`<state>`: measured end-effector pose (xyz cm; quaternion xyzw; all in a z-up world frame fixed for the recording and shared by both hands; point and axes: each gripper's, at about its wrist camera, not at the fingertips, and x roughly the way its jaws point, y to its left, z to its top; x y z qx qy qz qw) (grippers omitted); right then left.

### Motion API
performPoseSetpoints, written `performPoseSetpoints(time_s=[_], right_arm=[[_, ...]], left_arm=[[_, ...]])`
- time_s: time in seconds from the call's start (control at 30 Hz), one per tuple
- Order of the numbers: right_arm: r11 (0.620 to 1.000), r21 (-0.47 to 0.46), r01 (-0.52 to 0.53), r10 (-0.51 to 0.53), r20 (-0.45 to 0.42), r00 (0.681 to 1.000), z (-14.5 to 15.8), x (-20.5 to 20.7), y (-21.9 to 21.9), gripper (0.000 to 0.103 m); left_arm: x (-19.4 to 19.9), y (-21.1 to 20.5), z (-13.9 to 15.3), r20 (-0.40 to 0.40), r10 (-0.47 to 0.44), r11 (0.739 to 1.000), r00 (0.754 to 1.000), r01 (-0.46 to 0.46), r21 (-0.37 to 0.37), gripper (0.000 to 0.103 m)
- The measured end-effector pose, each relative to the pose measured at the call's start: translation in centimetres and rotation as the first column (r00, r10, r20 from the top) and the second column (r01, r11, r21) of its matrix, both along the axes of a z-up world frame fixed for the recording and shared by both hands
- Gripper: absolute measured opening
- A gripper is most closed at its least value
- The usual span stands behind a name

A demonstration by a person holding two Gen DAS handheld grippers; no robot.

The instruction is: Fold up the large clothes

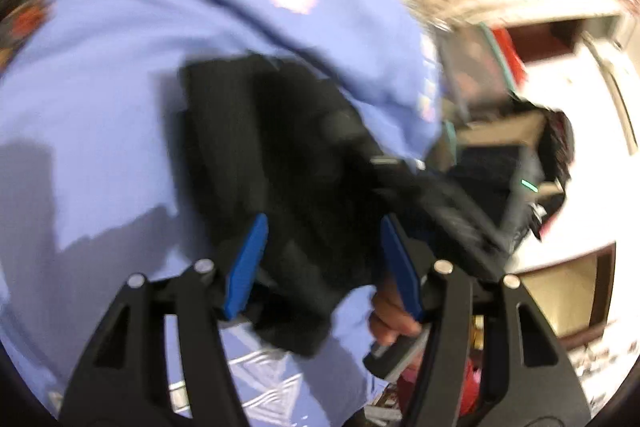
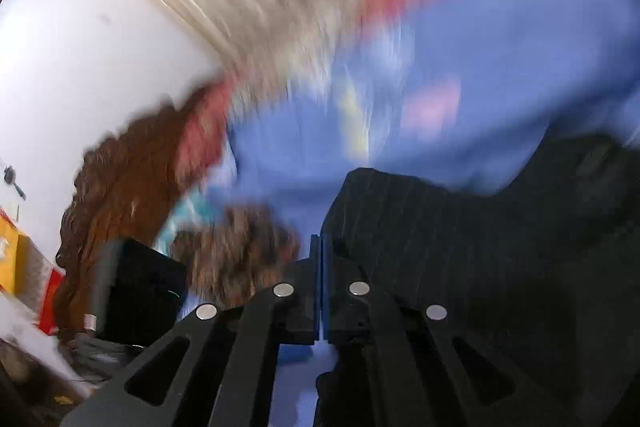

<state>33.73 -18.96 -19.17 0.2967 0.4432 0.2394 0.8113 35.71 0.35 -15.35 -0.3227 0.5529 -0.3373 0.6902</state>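
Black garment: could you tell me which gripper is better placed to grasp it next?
Left, probably: left gripper open, straddling the black garment; right gripper is shut at its edge.

Both wrist views close, angled down, sharing black garment (image 1: 288,155)

Dark garment (image 1: 288,147) on spread sheet (image 1: 100,87), between left claw (image 1: 324,267) fingers, shelves (image 1: 580,287) right.

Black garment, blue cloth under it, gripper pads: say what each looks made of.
Black garment: soft woven or knit fabric, matte; faint ribbing or pinstripes show in the right wrist view, though blur leaves it open. Blue cloth: thin, smooth, printed fabric; it creases and drapes. Pads on the left hand-held gripper: blue, matte, probably rubber or plastic.
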Motion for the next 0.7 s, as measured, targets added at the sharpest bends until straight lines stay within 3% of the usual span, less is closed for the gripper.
performPoseSetpoints(time_s=[0.07,0.1,0.17,0.3,0.37,0.43,0.5,0.57,0.6,0.63,0.67,0.7], right_arm=[[0.998,-0.001,-0.063,0.062,-0.188,0.980,-5.0,1.9,1.2,0.020],[0.998,0.009,-0.056,0.057,-0.218,0.974,-6.1,1.8,0.9,0.020],[0.998,0.049,-0.042,0.049,-0.142,0.989,-4.6,0.7,-0.3,0.022],[1.000,-0.021,0.004,-0.003,0.028,1.000,1.5,-3.3,-6.4,0.065],[0.987,-0.123,0.107,-0.095,0.098,0.991,4.3,-5.6,-11.5,0.075],[0.941,-0.269,0.204,-0.168,0.151,0.974,6.1,-7.2,-15.8,0.082],[0.817,-0.479,0.320,-0.263,0.184,0.947,6.9,-8.3,-21.1,0.087],[0.712,-0.605,0.355,-0.338,0.147,0.929,5.7,-7.9,-25.3,0.089],[0.704,-0.619,0.348,-0.361,0.111,0.926,4.7,-7.6,-26.6,0.089],[0.725,-0.612,0.316,-0.386,0.018,0.922,2.9,-6.9,-28.3,0.089],[0.772,-0.572,0.277,-0.382,-0.069,0.922,1.3,-6.3,-29.2,0.088],[0.815,-0.519,0.259,-0.354,-0.092,0.931,0.4,-6.1,-29.4,0.065]], left_arm=[[-0.2,1.2,-0.8,-0.023,0.030,0.999,0.999,-0.029,0.035,0.057],[-0.4,1.6,-1.0,-0.031,0.039,0.999,0.999,-0.038,0.038,0.057],[-0.8,1.4,-0.7,-0.020,0.034,0.999,0.999,-0.034,0.031,0.057],[-0.4,-1.8,-0.9,0.000,-0.018,0.996,1.000,0.018,0.082,0.057],[0.1,-3.4,-1.3,-0.006,-0.037,0.993,0.999,0.037,0.115,0.057],[0.6,-5.4,-1.6,-0.010,-0.054,0.987,0.998,0.055,0.153,0.057],[1.1,-7.2,-2.4,-0.023,-0.069,0.978,0.997,0.072,0.197,0.057],[1.4,-8.3,-2.6,-0.006,-0.075,0.972,0.997,0.074,0.222,0.057],[1.5,-8.6,-2.5,0.015,-0.076,0.971,0.997,0.070,0.228,0.041],[1.6,-9.1,-2.2,0.037,-0.088,0.969,0.995,0.077,0.234,0.026],[1.6,-9.6,-1.8,0.039,-0.113,0.972,0.993,0.102,0.212,0.003],[1.7,-10.1,-1.4,0.044,-0.127,0.978,0.991,0.118,0.171,0.000]])
